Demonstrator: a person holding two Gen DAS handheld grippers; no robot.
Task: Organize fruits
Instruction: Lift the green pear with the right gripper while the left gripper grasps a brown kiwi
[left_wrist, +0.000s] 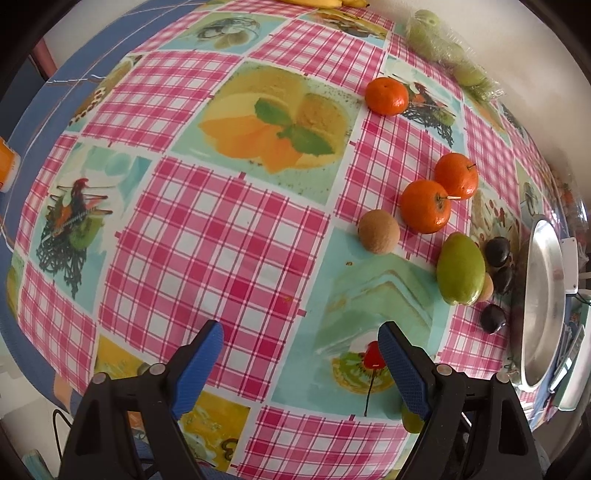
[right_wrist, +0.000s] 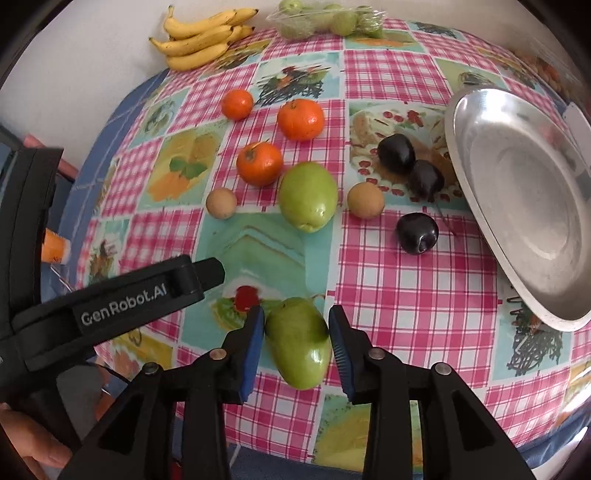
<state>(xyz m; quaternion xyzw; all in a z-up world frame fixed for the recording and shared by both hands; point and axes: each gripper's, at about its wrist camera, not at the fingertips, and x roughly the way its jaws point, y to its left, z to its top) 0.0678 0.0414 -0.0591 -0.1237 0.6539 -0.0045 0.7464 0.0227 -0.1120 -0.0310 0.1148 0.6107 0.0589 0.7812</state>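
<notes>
My right gripper (right_wrist: 297, 332) is closed around a green mango-like fruit (right_wrist: 300, 343) near the table's front edge, its pads at both sides. A second green fruit (right_wrist: 307, 195) (left_wrist: 460, 274) lies mid-table with three oranges (right_wrist: 259, 164) (left_wrist: 425, 206), two brown kiwis (right_wrist: 365, 200) (left_wrist: 379, 231) and three dark plums (right_wrist: 417, 233) (left_wrist: 492, 318). A steel tray (right_wrist: 476, 122) (left_wrist: 532, 258) lies at the right. My left gripper (left_wrist: 301, 334) is open and empty over the cloth, left of the fruits; its body also shows in the right wrist view (right_wrist: 122, 299).
Bananas (right_wrist: 201, 37) lie at the back left by the wall. A plastic bag of small green fruits (right_wrist: 328, 20) (left_wrist: 439, 40) sits at the back edge. The checked tablecloth (left_wrist: 207, 236) covers the table; its edges drop off at left and front.
</notes>
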